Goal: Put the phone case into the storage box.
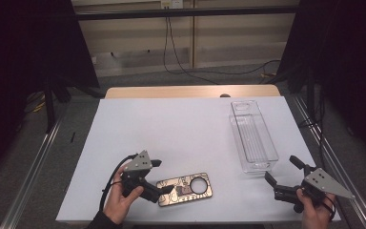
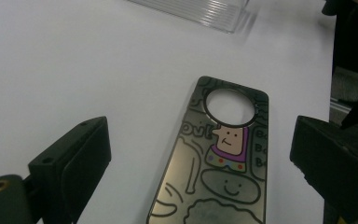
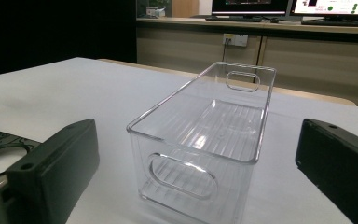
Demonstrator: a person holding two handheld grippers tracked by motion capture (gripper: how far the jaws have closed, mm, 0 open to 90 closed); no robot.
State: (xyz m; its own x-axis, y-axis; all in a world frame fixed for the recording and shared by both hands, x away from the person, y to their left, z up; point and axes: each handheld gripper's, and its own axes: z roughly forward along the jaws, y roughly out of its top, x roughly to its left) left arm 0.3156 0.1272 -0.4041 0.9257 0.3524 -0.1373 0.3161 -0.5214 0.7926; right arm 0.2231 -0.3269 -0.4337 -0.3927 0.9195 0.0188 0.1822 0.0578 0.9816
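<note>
A dark metallic door-hanger tag with cartoon figures and a round hole lies flat on the white sheet near the table's front edge. My left gripper is at its left end, open. In the left gripper view the tag runs up between the two spread jaws of my left gripper, and neither pad touches it. My right gripper is open and empty at the front right, pointing at the near end of a clear plastic bin. In the right gripper view the bin stands ahead of my right gripper.
The white sheet covers most of the table, with a wooden strip at the far edge. The bin is empty and lies lengthwise at the right. Part of the tag shows beside the left jaw in the right gripper view. Metal rails flank the table.
</note>
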